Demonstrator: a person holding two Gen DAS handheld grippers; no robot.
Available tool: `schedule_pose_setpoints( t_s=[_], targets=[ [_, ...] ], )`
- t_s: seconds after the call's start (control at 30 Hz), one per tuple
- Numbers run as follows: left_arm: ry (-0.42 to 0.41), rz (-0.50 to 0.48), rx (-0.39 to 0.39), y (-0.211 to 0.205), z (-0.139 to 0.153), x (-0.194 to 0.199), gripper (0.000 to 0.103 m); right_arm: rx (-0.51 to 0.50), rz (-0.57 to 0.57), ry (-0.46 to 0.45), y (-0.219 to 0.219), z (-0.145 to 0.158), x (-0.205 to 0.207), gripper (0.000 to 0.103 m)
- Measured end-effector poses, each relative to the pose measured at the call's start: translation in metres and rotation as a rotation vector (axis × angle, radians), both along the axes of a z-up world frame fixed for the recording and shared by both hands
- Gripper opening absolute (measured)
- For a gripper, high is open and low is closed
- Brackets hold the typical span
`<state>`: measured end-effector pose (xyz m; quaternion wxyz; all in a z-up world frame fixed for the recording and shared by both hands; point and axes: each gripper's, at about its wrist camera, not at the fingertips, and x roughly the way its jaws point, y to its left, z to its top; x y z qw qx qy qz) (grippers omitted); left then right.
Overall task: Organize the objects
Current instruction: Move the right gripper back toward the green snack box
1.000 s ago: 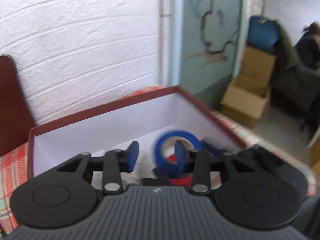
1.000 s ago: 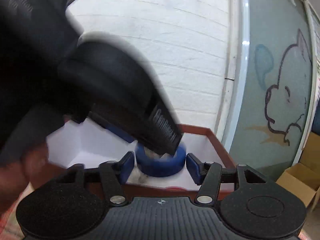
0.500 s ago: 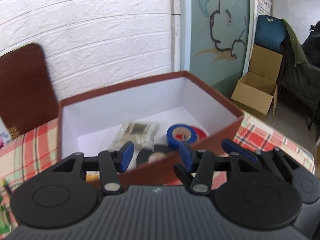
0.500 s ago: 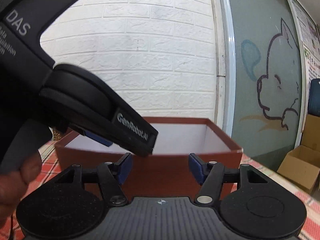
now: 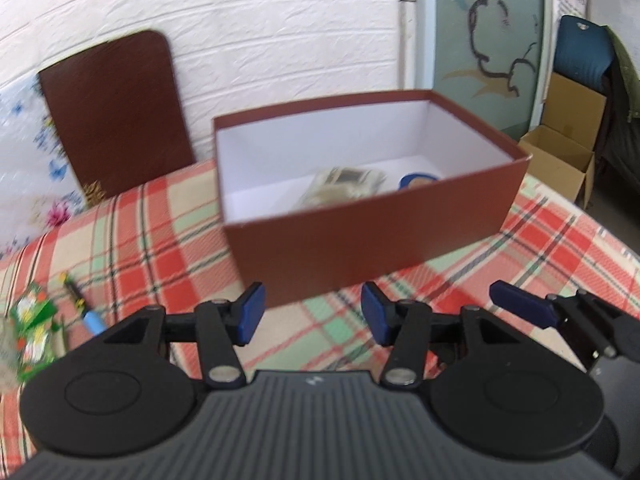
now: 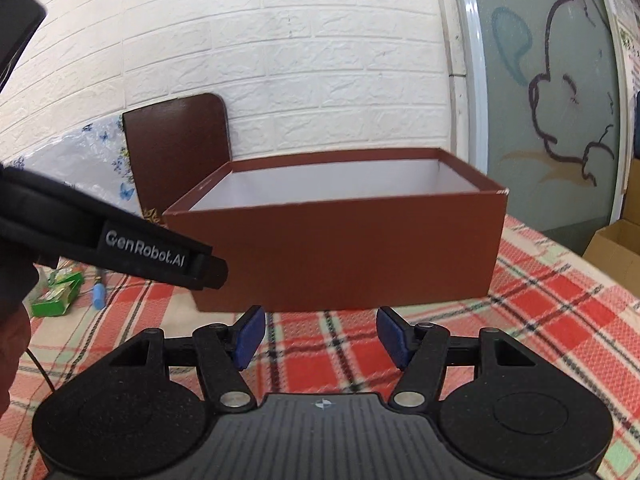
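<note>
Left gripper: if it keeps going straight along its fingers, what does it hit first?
Most likely the near wall of the brown box, straight ahead of the open, empty left gripper. Since it tilts downward, it might touch the checked tablecloth just short of the box; depth is unclear.

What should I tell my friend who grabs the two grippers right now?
Left gripper: open, nothing between its jaws; they have just been opening.
Right gripper: open, holding nothing.
Both are in front of the box, outside it, over the checked cloth.
Done: a blue tape roll and a pale packet lie in the box.
Left: a green pack and a blue-tipped pen lie on the cloth, left of the box. Probably pick those up next.
</note>
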<state>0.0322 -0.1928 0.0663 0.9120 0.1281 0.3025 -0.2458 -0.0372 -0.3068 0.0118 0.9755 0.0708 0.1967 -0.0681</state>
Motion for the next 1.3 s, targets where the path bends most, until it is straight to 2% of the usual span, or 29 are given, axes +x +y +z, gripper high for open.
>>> schedule_pose_setpoints(
  t_s=[0.17, 0.4, 0.67, 0.73, 0.87, 0.97, 1.07, 1.2, 1.23, 1.27, 1.3],
  targets=[
    [0.027, 0.056, 0.031, 0.023, -0.016, 0.000, 0.055, 0.026, 0.054, 0.084, 0.016, -0.007, 0.004, 0.060],
    [0.096, 0.163, 0.062, 0.061, -0.044, 0.006, 0.056, -0.006, 0.158, 0.182, 0.043, -0.013, 0.010, 0.056],
    [0.139, 0.243, 0.057, 0.093, -0.059, 0.012, 0.058, -0.060, 0.224, 0.213, 0.070, -0.015, 0.012, 0.056],
    [0.141, 0.249, 0.048, 0.099, -0.061, 0.013, 0.062, -0.071, 0.236, 0.218, 0.076, -0.015, 0.011, 0.056],
    [0.116, 0.271, 0.030, 0.123, -0.065, 0.012, 0.067, -0.104, 0.282, 0.225, 0.090, -0.016, 0.015, 0.057],
    [0.103, 0.333, 0.008, 0.157, -0.067, 0.014, 0.073, -0.124, 0.343, 0.226, 0.105, -0.017, 0.021, 0.057],
    [0.061, 0.436, 0.015, 0.200, -0.070, 0.019, 0.076, -0.148, 0.431, 0.220, 0.128, -0.018, 0.031, 0.057],
    [-0.050, 0.628, 0.046, 0.266, -0.078, 0.027, 0.092, -0.176, 0.538, 0.188, 0.162, -0.014, 0.056, 0.052],
    [-0.057, 0.661, 0.004, 0.284, -0.081, 0.027, 0.093, -0.177, 0.553, 0.173, 0.171, -0.012, 0.064, 0.052],
    [-0.024, 0.679, -0.112, 0.304, -0.081, 0.028, 0.092, -0.180, 0.567, 0.156, 0.180, -0.009, 0.073, 0.052],
    [-0.028, 0.702, -0.197, 0.317, -0.079, 0.026, 0.091, -0.185, 0.582, 0.141, 0.189, -0.006, 0.082, 0.052]
  ],
)
